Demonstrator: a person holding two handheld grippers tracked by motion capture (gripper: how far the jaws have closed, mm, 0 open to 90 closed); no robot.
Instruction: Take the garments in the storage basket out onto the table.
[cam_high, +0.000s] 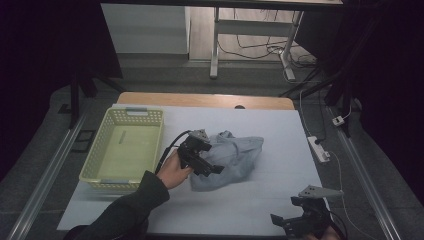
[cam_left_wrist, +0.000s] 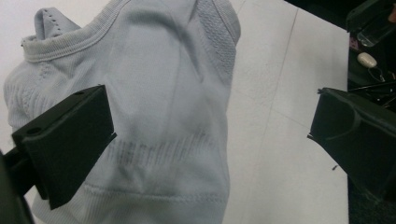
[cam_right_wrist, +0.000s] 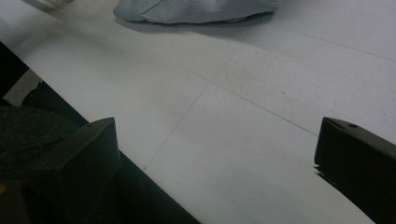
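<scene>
hovering over the garment: left gripper (cam_high: 207, 162), held in the person's left hand (cam_high: 172, 171), jaws spread wide and empty, one over the cloth and one over bare table in the left gripper view.

item: light grey knit garment (cam_high: 230, 155), crumpled in a heap near the middle of the white table cover (cam_high: 260, 200). ribbed neckline and mesh panel show in the left gripper view (cam_left_wrist: 159, 93). long axis runs roughly from near-left to far-right across the table in the high view.

relation: garment lies directly under and ahead of the left gripper, at its near-left part; whether a jaw touches the cloth cannot be told.

right gripper (cam_high: 295, 222): at the near right edge of the table, jaws wide apart, nothing between them, well apart from the garment, which lies ahead at the top of the right gripper view (cam_right_wrist: 196, 11).

yellow-green plastic basket (cam_high: 145, 117): left of the garment, near but apart, appears empty.

judgement: left gripper is much the nearer; a short drop and a closing would take the cloth.
</scene>
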